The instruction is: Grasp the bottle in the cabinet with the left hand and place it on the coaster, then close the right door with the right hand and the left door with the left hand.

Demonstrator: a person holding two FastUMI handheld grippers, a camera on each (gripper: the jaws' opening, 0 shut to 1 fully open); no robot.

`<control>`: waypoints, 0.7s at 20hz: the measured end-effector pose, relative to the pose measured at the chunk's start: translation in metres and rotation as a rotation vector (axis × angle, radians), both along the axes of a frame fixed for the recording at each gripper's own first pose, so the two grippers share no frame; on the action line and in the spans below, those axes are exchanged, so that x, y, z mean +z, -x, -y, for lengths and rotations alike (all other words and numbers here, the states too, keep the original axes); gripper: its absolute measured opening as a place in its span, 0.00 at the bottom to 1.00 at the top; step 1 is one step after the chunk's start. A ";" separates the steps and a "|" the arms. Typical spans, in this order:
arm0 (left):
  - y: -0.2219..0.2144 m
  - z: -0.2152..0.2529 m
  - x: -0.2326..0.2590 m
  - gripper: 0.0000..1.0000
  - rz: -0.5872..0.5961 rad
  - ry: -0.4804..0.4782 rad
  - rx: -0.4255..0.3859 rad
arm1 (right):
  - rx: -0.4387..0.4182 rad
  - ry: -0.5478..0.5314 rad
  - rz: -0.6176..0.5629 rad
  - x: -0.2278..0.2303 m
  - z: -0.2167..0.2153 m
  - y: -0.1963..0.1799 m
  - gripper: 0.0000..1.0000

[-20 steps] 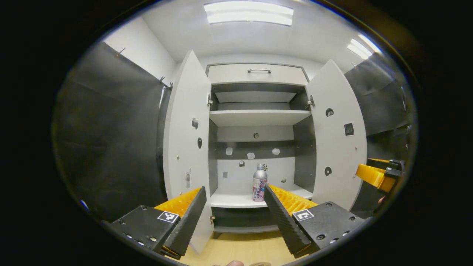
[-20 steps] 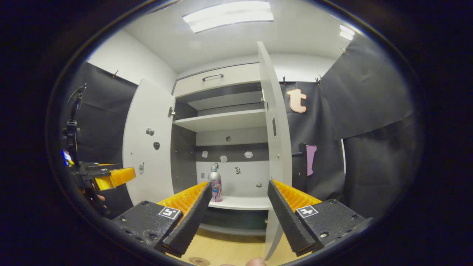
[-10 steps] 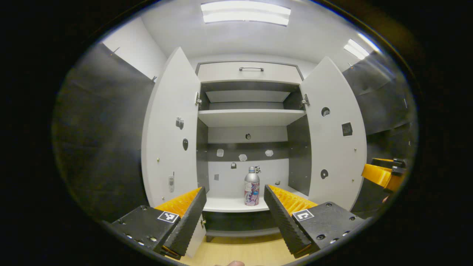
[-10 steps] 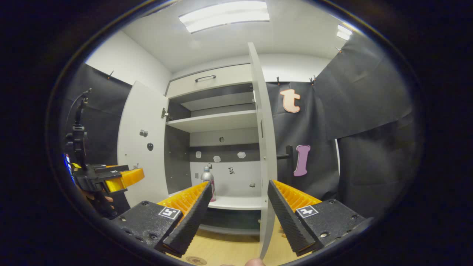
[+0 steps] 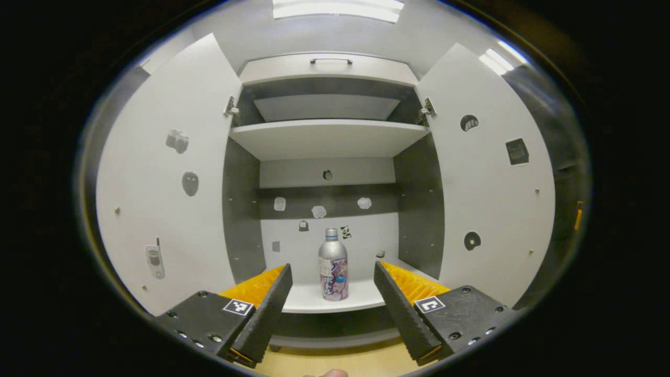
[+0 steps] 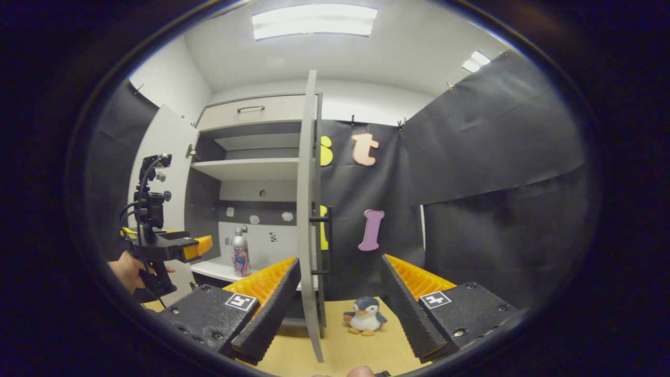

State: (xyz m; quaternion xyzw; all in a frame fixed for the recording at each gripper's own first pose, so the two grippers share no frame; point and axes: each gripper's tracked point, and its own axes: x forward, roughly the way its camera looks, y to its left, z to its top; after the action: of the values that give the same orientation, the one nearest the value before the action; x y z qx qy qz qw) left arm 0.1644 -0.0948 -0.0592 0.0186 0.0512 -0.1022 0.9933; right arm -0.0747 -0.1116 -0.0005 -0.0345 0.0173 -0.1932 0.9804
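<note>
On the lower shelf (image 5: 314,298) of the open cabinet, a slim metal bottle (image 5: 333,264) stands upright — silver at the shoulder and cap, a bright printed wrap around its body. In the left gripper view it sits centred in the gap between the left gripper (image 5: 331,303)'s two fingers but farther off, untouched; the jaws stand wide apart and hold nothing. Those fingers (image 5: 264,314) are black with ribbed inner faces, backed by orange ridged plastic, each block carrying a small square marker.

Both white doors swing outward here: the left door (image 5: 167,178) and the right door (image 5: 492,178), each flat and matte, dotted with small stickers. Grey side panels and a white upper shelf (image 5: 327,139) frame the compartment, with a handled drawer front (image 5: 330,65) above.

The right gripper view stands off to the side — there the bottle (image 6: 240,254) appears small, beyond the edge-on right door (image 6: 308,220), with the left gripper (image 6: 201,246) held in a hand (image 6: 128,269) just short of the shelf. The right gripper (image 6: 337,309) is likewise spread wide and empty. Between its fingers, on the pale wooden floor (image 6: 361,351), sits a plush penguin (image 6: 365,315), soft and rounded, near the door's foot.
</note>
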 end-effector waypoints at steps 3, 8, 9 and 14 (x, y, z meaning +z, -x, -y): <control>-0.038 0.011 -0.021 0.97 -0.033 0.000 -0.011 | -0.099 0.005 0.000 0.000 0.020 0.021 0.99; -0.090 0.016 -0.054 0.97 -0.095 -0.004 0.004 | -0.233 0.013 0.008 0.002 0.043 0.046 0.99; -0.100 0.016 -0.059 0.97 -0.105 -0.007 0.011 | -0.249 0.013 0.009 0.002 0.045 0.049 0.99; -0.143 0.016 -0.086 0.97 -0.157 0.011 0.033 | -0.274 0.004 -0.020 -0.005 0.043 0.049 0.99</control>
State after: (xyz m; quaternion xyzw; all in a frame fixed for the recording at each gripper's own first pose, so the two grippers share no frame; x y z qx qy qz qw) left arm 0.3069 -0.1105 -0.1449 0.0040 0.1289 -0.0874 0.9878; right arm -0.1235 -0.1545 -0.0058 -0.0359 0.0313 -0.3251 0.9445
